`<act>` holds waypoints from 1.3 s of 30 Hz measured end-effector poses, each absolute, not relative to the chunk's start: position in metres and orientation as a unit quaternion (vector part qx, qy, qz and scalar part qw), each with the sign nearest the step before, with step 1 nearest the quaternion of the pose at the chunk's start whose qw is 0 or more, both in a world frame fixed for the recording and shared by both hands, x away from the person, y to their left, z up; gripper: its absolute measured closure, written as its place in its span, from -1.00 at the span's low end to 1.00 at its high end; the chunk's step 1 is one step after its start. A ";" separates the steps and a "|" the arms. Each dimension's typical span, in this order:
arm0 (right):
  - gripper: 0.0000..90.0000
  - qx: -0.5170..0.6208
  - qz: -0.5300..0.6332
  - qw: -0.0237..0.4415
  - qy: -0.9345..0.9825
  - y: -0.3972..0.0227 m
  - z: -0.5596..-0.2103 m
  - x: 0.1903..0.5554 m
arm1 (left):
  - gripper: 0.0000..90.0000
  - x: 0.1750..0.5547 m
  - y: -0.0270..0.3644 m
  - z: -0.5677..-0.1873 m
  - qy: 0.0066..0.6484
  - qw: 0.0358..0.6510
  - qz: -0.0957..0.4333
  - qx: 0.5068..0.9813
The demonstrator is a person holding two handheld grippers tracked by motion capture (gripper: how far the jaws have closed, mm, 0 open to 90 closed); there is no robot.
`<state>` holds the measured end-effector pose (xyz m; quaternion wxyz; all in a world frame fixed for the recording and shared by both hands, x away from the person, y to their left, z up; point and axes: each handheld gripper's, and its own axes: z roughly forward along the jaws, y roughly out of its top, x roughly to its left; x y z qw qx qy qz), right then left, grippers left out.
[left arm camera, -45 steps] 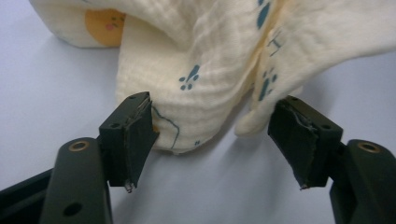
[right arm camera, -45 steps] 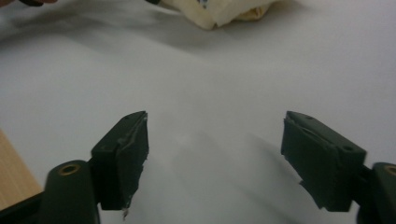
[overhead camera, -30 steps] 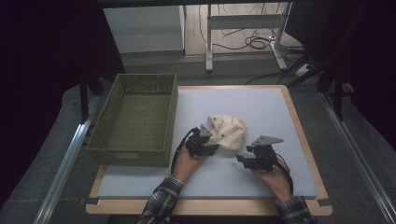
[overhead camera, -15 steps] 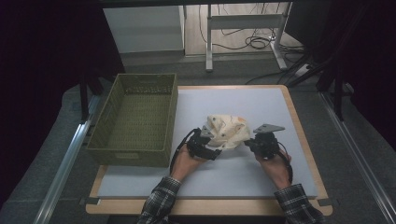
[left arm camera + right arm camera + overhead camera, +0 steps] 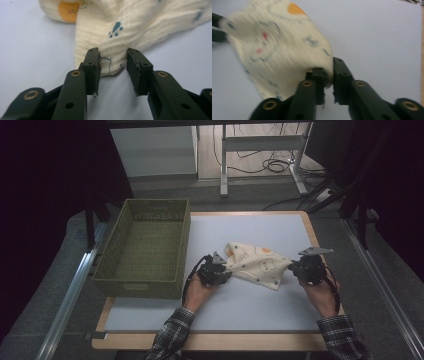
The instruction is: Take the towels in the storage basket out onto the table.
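At the far left of the surface [image 5: 150, 317] stands an olive-green basket [image 5: 145, 247], open side up, its long wall just beside the left hand. To its right, near the middle, the left gripper [image 5: 220, 270] sits low against the near-left corner of a cream cloth [image 5: 257, 262] printed with small animal faces, paw marks and an orange patch. In the left gripper view that corner [image 5: 110, 62] lies between the two black jaws; these have just been closing, the left pad touches the fabric edge, and a gap remains beside the right pad, so the cloth is not yet clenched.

The cloth stretches from there toward the right, its far-left end bunched on the surface. At its right end the right gripper [image 5: 298, 268] is grasping the cloth: in the right gripper view the jaws are pinched on a fold [image 5: 327, 72], with the fabric hanging away to the left, blurred.
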<state>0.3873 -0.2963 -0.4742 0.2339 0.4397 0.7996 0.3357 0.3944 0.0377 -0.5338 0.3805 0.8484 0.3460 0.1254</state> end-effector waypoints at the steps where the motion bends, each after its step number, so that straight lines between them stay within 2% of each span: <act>1: 0.64 0.443 0.333 0.234 0.799 -0.300 -0.476 0.387 | 0.33 0.392 0.039 -0.532 0.348 0.391 0.122 0.843; 4: 0.55 0.457 0.343 0.227 0.789 -0.314 -0.479 0.381 | 0.12 0.389 0.044 -0.526 0.354 0.400 0.135 0.834; 8: 0.51 0.453 0.363 0.207 0.787 -0.321 -0.481 0.363 | 0.11 0.390 0.049 -0.521 0.372 0.406 0.141 0.822; 14: 0.44 0.430 0.383 0.166 0.800 -0.307 -0.490 0.340 | 0.11 0.396 0.057 -0.526 0.404 0.405 0.137 0.809; 17: 0.41 0.421 0.395 0.139 0.805 -0.297 -0.498 0.342 | 0.08 0.401 0.058 -0.530 0.403 0.408 0.123 0.810; 24: 0.38 0.400 0.378 0.123 0.826 -0.272 -0.518 0.350 | 0.06 0.410 0.049 -0.538 0.390 0.400 0.106 0.823; 25: 0.40 0.397 0.371 0.128 0.830 -0.269 -0.521 0.350 | 0.14 0.410 0.045 -0.539 0.380 0.394 0.115 0.829; 26: 0.58 0.391 0.368 0.146 0.831 -0.266 -0.523 0.348 | 0.23 0.409 0.043 -0.539 0.377 0.391 0.121 0.831; 27: 0.86 0.385 0.354 0.167 0.836 -0.264 -0.523 0.346 | 0.48 0.409 0.041 -0.538 0.376 0.387 0.127 0.832; 29: 0.98 0.381 0.350 0.160 0.841 -0.264 -0.522 0.347 | 0.81 0.410 0.040 -0.538 0.375 0.389 0.120 0.833; 30: 0.99 0.380 0.346 0.159 0.843 -0.264 -0.520 0.347 | 0.88 0.410 0.039 -0.538 0.371 0.392 0.116 0.834; 35: 1.00 0.369 0.337 0.175 0.849 -0.268 -0.508 0.340 | 0.91 0.397 0.043 -0.518 0.359 0.400 0.138 0.832; 39: 1.00 0.373 0.375 0.177 0.830 -0.288 -0.475 0.325 | 0.89 0.369 0.051 -0.478 0.341 0.423 0.148 0.826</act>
